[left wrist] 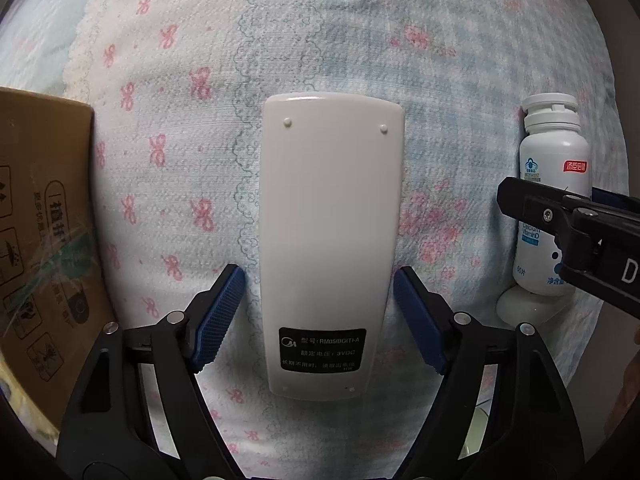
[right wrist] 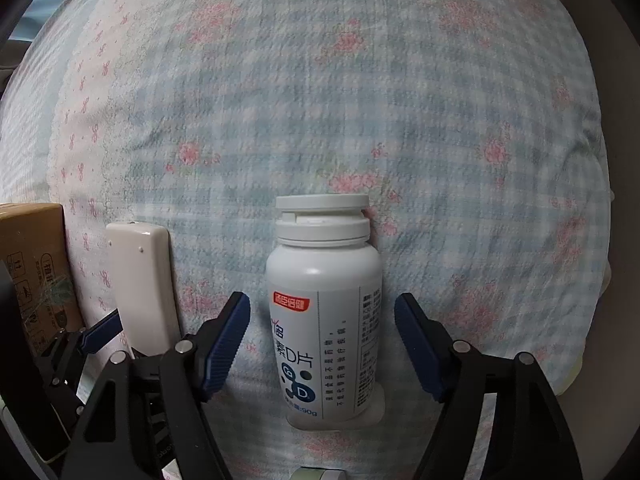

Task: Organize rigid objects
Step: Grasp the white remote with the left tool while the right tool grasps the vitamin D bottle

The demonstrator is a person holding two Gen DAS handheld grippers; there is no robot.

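Cardboard box (left wrist: 44,216) sits at the bedspread's (left wrist: 320,40) left edge. Remote (left wrist: 330,240) lies face-down mid-surface: stiff, light, smooth-backed, so I want the long sides. My left gripper (left wrist: 319,312) points steeply down, jaws part-open astride its lower half, pads apart from it. Toward the right edge, the bottle (right wrist: 324,312) lies flat: light, rigid, prone to roll. My right gripper (right wrist: 322,344) brackets its body, gaps visible, nothing held.
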